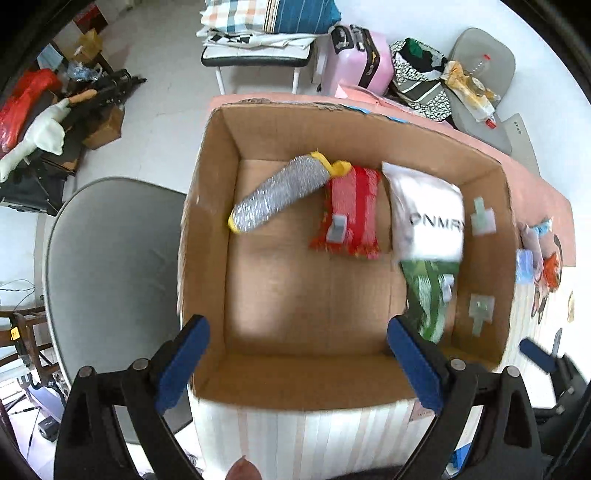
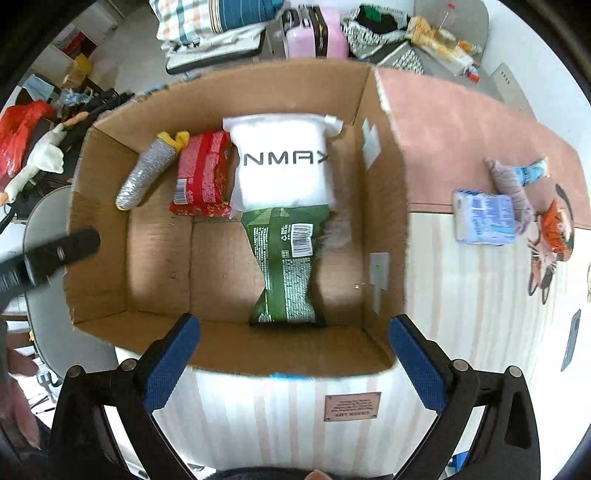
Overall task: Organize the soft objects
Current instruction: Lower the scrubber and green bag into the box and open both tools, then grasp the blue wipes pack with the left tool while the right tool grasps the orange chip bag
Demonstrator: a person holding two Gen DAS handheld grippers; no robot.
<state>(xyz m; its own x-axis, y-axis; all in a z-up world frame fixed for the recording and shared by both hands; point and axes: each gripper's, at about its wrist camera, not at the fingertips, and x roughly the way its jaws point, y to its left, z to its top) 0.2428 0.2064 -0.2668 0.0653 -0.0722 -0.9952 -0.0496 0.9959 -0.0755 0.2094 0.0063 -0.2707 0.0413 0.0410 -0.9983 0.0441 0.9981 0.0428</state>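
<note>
An open cardboard box (image 1: 214,229) (image 2: 99,206) stands on the table. Inside lie a silver roll with yellow ends (image 1: 277,192) (image 2: 146,173), a red packet (image 1: 354,214) (image 2: 203,173), a white bag (image 1: 428,214) (image 2: 284,162) and a green packet (image 1: 428,299) (image 2: 286,269). My left gripper (image 1: 299,362) is open and empty above the box's near edge. My right gripper (image 2: 295,362) is open and empty over the near edge too. On the table right of the box lie a blue-white packet (image 2: 484,218) and a grey sock (image 2: 511,184).
A grey chair (image 1: 110,280) stands left of the box. A striped cloth (image 2: 461,295) covers the table, with an orange cat print (image 2: 554,229). Behind are a pink suitcase (image 1: 362,59), stacked bedding (image 1: 266,18) and floor clutter (image 1: 48,122).
</note>
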